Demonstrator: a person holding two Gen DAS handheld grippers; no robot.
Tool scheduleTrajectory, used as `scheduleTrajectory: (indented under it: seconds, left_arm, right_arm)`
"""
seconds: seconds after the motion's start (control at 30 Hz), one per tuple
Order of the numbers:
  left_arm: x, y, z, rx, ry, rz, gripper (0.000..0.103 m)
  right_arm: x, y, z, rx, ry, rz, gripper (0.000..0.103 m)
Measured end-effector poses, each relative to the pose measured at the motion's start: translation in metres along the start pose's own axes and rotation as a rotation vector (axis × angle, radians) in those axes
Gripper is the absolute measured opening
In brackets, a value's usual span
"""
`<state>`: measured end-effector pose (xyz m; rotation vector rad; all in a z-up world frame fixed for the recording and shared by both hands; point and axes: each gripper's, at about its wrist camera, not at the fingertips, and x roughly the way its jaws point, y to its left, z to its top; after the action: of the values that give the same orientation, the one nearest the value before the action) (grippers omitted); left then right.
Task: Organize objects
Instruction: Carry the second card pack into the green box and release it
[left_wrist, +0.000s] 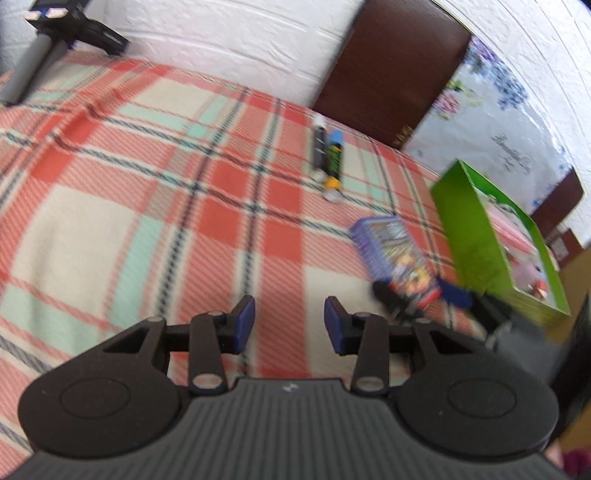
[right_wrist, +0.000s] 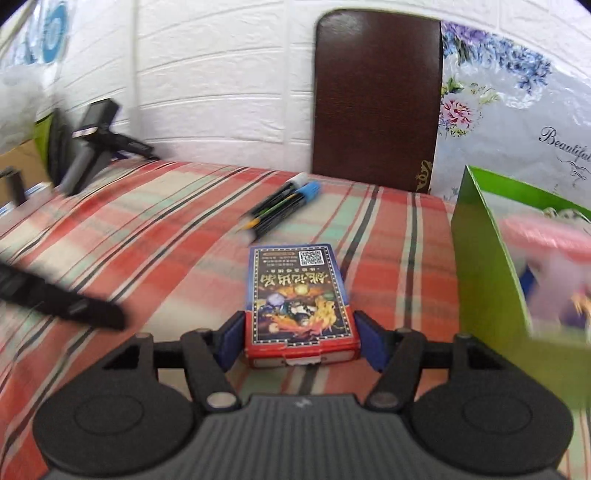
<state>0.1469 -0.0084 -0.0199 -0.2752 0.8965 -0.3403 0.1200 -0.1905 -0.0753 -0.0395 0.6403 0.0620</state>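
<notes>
The left gripper (left_wrist: 289, 320) has its fingers apart and holds nothing. Two markers (left_wrist: 327, 158) lie on the plaid cloth (left_wrist: 129, 177), not put away. The right gripper (right_wrist: 300, 338) sits around the card box (right_wrist: 299, 299); whether it squeezes, I cannot tell. The green box (right_wrist: 484, 266) already holds some things. Only the right view shows the card box's writing.

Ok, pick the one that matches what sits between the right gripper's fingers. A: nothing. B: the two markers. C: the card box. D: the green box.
C: in the right wrist view the card box lies on the plaid cloth with its near end between the blue pads of the right gripper, while the markers lie farther back.
</notes>
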Motion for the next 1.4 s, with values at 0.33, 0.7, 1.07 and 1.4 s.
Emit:
scheduleTrajectory:
  seconds: [0.33,0.7,1.07,1.4]
  left_arm:
    - [-0.002,-0.037,-0.025,0.045,0.056,-0.051,0.054]
    - [-0.018,-0.101,0.001,0.118,-0.02,-0.19,0.038]
    - [0.039,-0.23,0.032,0.317,-0.017,-0.312,0.038]
    - [0.096,-0.285,0.03,0.443,0.0,-0.241,0.038]
  right_arm:
    - [-0.058,0.024,-0.034,0.1,-0.016,0.121,0.062]
    - [-0.098,-0.015,-0.023,0.191,-0.207,0.042,0.061]
    - [-0.097,-0.117,0.003,0.206,-0.321,-0.242,0.061]
    - [-0.054,-0.195,-0.002,0.296,-0.249,-0.336,0.061]
